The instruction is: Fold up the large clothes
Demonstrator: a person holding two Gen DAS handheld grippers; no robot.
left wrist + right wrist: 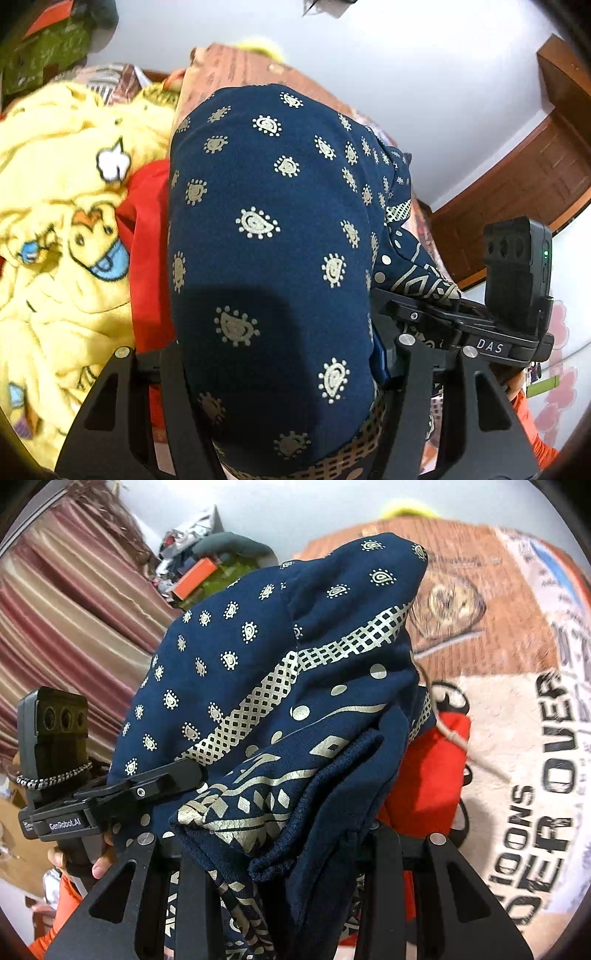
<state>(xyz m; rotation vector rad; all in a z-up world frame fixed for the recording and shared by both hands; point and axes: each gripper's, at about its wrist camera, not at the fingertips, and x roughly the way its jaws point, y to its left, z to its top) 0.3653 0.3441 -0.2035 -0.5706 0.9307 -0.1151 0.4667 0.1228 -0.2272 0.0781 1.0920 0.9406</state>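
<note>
You're working in a home, looking like a bedroom. You're facing a pile of laundry: a yellow cartoon-print fleece (62, 221), a red garment (147, 236) and an orange printed bedsheet (491, 602) lying under it all. A striped maroon curtain (70, 616) is hanging on one side, and a brown wooden door (532, 177) is showing against a plain white wall (424, 81). Boxes and clutter (199, 568) are sitting stacked in the corner.
</note>
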